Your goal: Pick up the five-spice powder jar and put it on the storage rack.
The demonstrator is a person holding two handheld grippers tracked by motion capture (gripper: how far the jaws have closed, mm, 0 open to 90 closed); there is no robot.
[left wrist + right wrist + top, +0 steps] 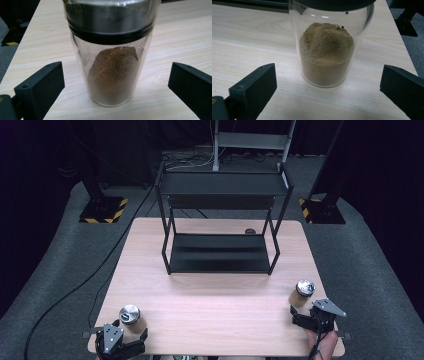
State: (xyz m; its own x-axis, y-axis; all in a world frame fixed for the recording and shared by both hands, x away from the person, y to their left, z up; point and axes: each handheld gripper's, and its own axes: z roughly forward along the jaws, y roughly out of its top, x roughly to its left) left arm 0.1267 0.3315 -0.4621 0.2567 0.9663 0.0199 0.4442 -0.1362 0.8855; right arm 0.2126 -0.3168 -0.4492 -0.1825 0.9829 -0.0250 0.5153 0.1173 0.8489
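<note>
On the near left corner of the pale wooden table (215,305), a clear glass jar with a silver metal lid and dark reddish-brown powder (111,65) stands upright just ahead of the left gripper (116,82). Its two black jaws are spread wide, one on either side of the jar, with bare tabletop showing between each jaw and the glass; neither touches it. The jar sits roughly midway between them.

Near the right edge of the table, a second clear glass jar with a silver lid and lighter tan powder (327,55) stands upright in front of the right gripper (328,82). Those jaws are likewise wide apart, flanking the jar without contact.

Farther back, at the table's middle, stands a black metal two-tier shelf rack (220,250).
</note>
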